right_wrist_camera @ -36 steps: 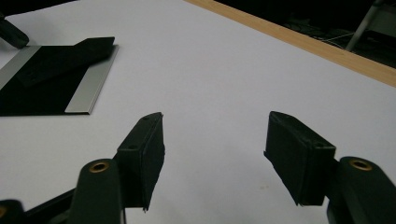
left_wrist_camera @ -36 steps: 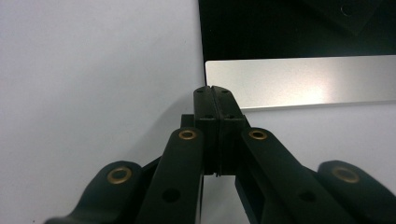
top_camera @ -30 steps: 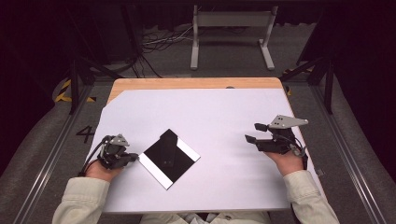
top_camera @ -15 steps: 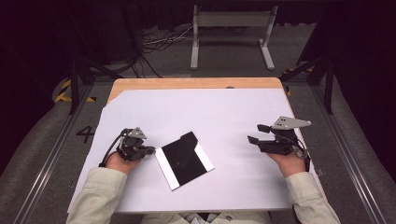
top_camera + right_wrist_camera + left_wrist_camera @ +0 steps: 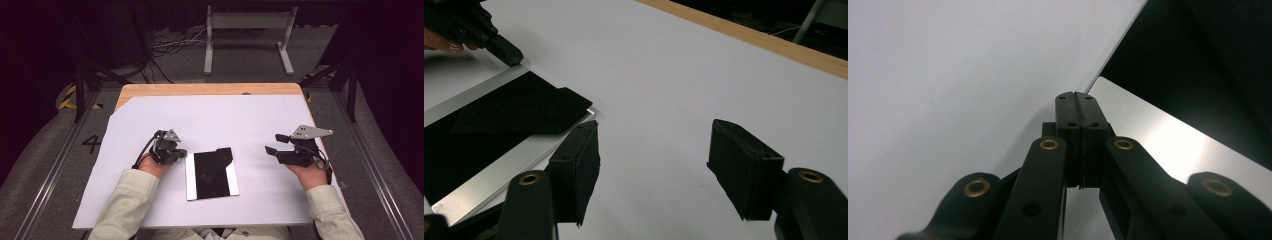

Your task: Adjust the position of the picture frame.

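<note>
My left claw [image 5: 175,152] is clenched, jaws pressed flat together with nothing between them, its tip at the left edge of the tray [image 5: 190,176] near the far corner. The tray lies flat on the white surface [image 5: 225,117] between my hands, a black cloth [image 5: 212,167] spread across it. My right claw [image 5: 274,143] is released, jaws wide apart, hovering just right of the tray.

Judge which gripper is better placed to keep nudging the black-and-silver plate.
Left. The left gripper, jaws shut, sits at the plate corner; the right gripper hangs open, apart from it.
</note>
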The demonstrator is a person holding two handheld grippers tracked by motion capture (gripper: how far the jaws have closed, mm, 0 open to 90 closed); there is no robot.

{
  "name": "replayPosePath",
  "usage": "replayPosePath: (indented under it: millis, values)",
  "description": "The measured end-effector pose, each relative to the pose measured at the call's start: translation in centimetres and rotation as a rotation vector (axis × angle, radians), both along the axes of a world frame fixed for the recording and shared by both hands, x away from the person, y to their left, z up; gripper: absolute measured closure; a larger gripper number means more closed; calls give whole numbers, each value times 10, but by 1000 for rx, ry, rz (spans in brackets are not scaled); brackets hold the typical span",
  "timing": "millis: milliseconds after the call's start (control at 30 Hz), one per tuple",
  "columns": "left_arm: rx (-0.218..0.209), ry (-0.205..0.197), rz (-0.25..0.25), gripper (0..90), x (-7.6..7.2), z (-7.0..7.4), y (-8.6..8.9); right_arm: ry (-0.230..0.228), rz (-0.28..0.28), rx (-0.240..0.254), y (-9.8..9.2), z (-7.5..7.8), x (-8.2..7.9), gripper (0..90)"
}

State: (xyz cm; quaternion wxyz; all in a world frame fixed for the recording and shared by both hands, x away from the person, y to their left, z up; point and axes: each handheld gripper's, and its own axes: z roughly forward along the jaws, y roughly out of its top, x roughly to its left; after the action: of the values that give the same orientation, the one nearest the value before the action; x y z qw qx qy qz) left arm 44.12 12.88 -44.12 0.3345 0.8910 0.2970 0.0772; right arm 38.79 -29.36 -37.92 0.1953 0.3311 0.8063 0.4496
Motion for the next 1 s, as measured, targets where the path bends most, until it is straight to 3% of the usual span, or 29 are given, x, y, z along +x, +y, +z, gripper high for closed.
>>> replayPosePath:
  millis: [200, 300, 333, 433, 467, 633, 767, 1000]
  values:
    - [-14, -59, -9, 900, -8, 10, -4, -1, 4, -12, 0, -1, 0, 403]
    - [-53, -44, -47, 900, -19, 23, -1, 2, 2, -8, -1, -2, 0, 405]
    - [-60, -42, -81, 900, -25, 29, -1, 2, 4, -8, -1, -1, 0, 405]
    - [-41, -32, -136, 900, -39, 35, -2, 1, 9, -8, 0, -1, 0, 409]
    - [-28, -28, -146, 900, -42, 35, -3, 2, 9, -8, 1, -1, 0, 410]
    - [-45, 52, -253, 900, -55, 36, -4, 0, 22, -14, 3, -1, 0, 418]
    - [-21, 73, -330, 900, -67, 36, -9, 4, 20, -10, 1, -1, 1, 418]
    - [12, 98, -415, 900, -84, 32, -16, 8, 22, -4, 1, -1, 0, 411]
